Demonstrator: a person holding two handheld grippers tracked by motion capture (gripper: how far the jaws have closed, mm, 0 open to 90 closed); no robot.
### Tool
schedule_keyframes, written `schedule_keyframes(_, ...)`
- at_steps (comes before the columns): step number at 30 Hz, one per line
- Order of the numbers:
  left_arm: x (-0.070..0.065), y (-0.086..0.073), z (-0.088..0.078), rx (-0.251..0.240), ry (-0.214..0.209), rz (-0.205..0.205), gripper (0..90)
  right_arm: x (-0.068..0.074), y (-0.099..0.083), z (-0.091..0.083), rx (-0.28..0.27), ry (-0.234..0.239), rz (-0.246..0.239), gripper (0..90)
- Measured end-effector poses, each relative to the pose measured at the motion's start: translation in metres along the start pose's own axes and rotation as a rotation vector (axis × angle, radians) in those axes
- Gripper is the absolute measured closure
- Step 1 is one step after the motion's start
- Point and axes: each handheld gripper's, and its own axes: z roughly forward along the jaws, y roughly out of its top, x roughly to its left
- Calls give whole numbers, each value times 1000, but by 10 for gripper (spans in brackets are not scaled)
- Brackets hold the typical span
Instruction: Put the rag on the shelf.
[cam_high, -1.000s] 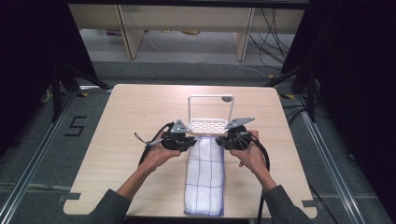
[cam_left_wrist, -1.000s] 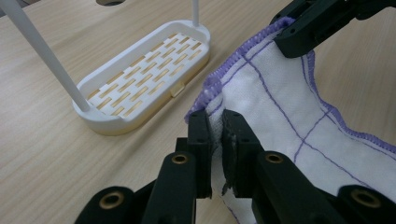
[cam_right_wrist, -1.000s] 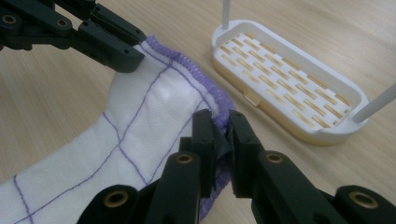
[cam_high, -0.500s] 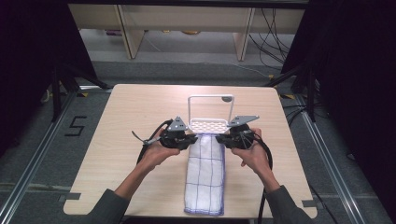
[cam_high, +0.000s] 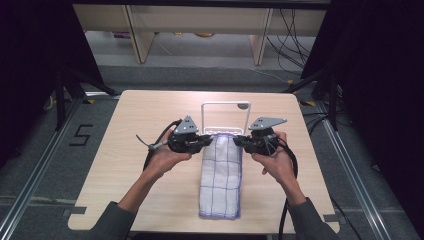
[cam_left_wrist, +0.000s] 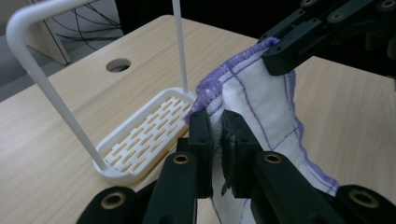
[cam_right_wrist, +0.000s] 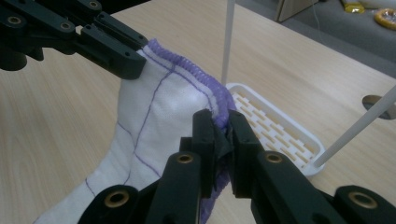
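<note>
Pale bench (cam_high: 150, 200); cloth (cam_high: 221, 175) pinched by left gripper (cam_high: 204, 143) and right gripper (cam_high: 239, 142) jaws (far corners), not yet hung on rack (cam_high: 225, 105) at twelve o'clock.

"What is the big flat thing?"

"A light wooden table (cam_high: 150, 115). It has a round hole (cam_left_wrist: 117, 65) near the far edge."

"And the white thing on it?"

"A little rack (cam_high: 225, 103). It has a tall thin hoop, and a flat bottom tray (cam_left_wrist: 144, 135) full of small slots."

"What is on the floor?"

"A black number five (cam_high: 81, 135) to the left of the table, and dark cables (cam_high: 290, 30) far back by the wooden legs (cam_high: 137, 40)."
</note>
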Motion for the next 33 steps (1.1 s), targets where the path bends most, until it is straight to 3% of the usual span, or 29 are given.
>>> schedule_keyframes(8,0,33,-13,8,19,27,826,4,18,-17,-59,1,-14,841)
schedule_keyframes(9,1,36,-15,10,18,27,827,3,27,-21,-64,3,-40,841)
schedule_keyframes(12,8,49,-21,2,19,4,829,1,38,-27,-63,-9,-27,842)
schedule_keyframes(19,19,71,-31,1,31,-3,831,-8,65,-37,-52,-12,-34,843)
schedule_keyframes(25,27,101,-41,0,49,17,836,-14,95,-51,-64,-52,-51,845)
schedule_keyframes(26,29,111,-43,-8,73,30,838,-17,106,-55,-61,-59,-58,846)
schedule_keyframes(29,32,121,-43,-14,81,42,841,-20,116,-57,-65,-78,-73,846)
schedule_keyframes(31,35,129,-44,-10,98,43,842,-22,125,-59,-62,-95,-44,846)
schedule_keyframes(32,37,133,-43,-19,106,40,842,-25,128,-60,-64,-103,-69,847)
schedule_keyframes(33,39,136,-43,-18,115,43,842,-27,133,-60,-61,-109,-59,847)
